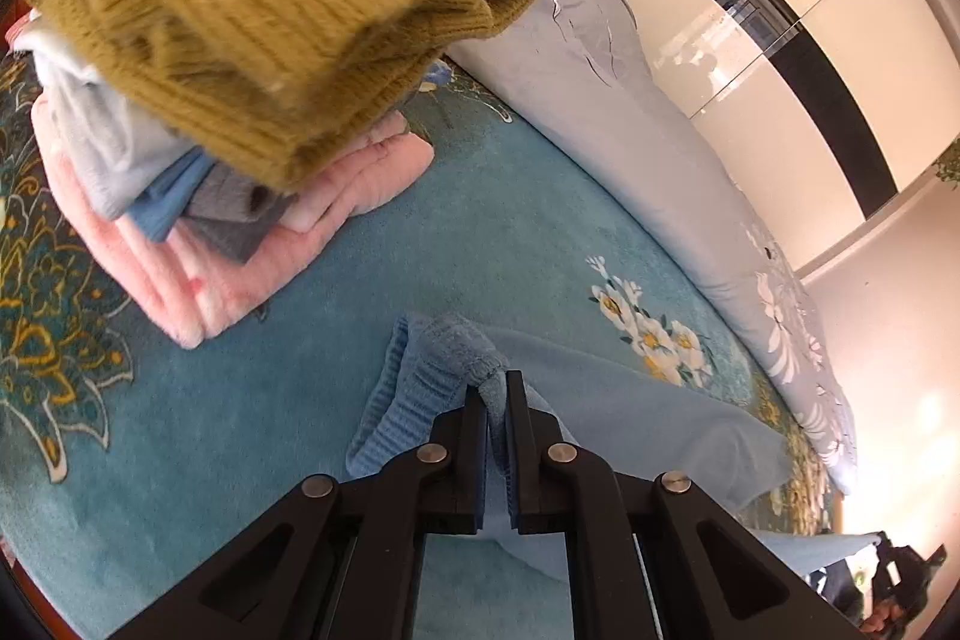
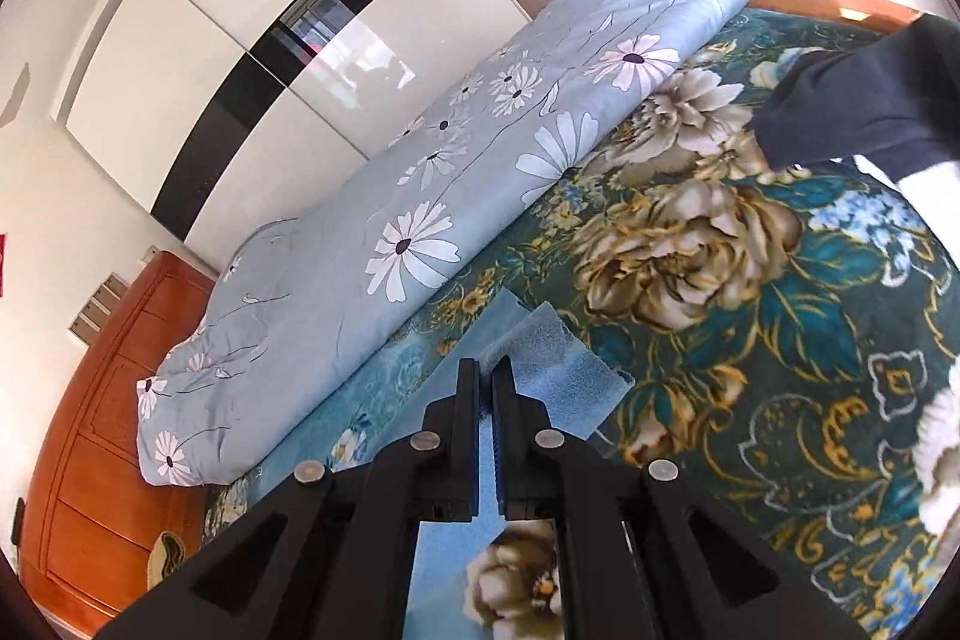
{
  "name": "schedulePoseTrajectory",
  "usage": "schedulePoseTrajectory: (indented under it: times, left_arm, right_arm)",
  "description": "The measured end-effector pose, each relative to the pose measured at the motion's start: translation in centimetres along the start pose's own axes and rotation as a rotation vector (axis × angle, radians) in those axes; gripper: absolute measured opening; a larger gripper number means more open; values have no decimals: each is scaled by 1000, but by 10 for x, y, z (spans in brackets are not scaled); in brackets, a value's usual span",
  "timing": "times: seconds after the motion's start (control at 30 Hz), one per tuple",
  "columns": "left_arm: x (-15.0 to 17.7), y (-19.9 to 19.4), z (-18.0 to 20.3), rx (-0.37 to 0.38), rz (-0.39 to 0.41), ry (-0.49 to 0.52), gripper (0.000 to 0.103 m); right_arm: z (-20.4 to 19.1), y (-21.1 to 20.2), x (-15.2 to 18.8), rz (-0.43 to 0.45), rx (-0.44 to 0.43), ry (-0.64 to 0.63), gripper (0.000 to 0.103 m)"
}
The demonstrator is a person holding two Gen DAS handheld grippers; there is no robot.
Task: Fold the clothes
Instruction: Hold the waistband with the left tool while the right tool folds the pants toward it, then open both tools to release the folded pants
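A light blue knit garment (image 1: 630,418) lies spread on the teal floral bedspread (image 1: 492,232). My left gripper (image 1: 493,388) is shut on its ribbed cuff, which bunches up between the fingers. In the right wrist view, my right gripper (image 2: 485,370) is shut on another edge of the same light blue garment (image 2: 558,376), a thin fold pinched between the pads. A stack of folded clothes sits at the upper left of the left wrist view, with an olive knit sweater (image 1: 270,16) on top and a pink one (image 1: 240,268) at the bottom.
A rolled pale blue daisy-print quilt (image 2: 432,220) runs along the bed's far side, with white and black wardrobe doors (image 2: 270,58) behind it. A dark garment (image 2: 870,100) lies at the bed's far right. A wooden headboard (image 2: 102,430) stands at left.
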State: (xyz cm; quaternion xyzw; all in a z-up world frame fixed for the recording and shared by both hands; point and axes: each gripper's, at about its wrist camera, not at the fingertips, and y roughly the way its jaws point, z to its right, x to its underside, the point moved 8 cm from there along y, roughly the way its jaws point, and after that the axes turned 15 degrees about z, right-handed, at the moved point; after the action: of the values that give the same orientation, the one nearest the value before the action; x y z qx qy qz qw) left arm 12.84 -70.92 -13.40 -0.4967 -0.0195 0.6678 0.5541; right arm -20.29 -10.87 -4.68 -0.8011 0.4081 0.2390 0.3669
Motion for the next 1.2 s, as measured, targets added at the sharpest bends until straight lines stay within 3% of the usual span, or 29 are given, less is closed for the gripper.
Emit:
schedulePoseTrajectory:
  times: [0.2,0.37,0.6,0.73,0.83,0.87,0.9,0.93,1.07,1.2]
  left_arm:
    - [2,48,7,-97,4,79,7]
    - [3,76,-1,-172,10,109,7]
    - [9,93,-7,-191,-13,152,7]
    - [8,92,-1,-184,-14,174,10]
    - [6,84,5,-150,-6,165,21]
    - [5,81,8,-138,0,163,31]
    - [3,74,11,-125,14,166,38]
    - [0,68,15,-113,31,170,50]
    - [-4,36,20,-131,85,214,60]
    - [20,14,-8,-205,44,153,61]
  right_arm:
    - [-17,104,1,-61,94,-59,4]
    - [-16,180,24,-124,163,-111,4]
    - [-1,244,65,-198,226,-149,4]
    - [10,253,82,-239,230,-162,5]
    - [7,247,81,-231,197,-169,8]
    - [5,244,80,-228,185,-170,22]
    - [2,240,79,-229,172,-172,47]
    - [-3,235,77,-223,149,-189,55]
    - [-23,208,65,-194,74,-268,57]
    - [-9,183,62,-190,62,-262,57]
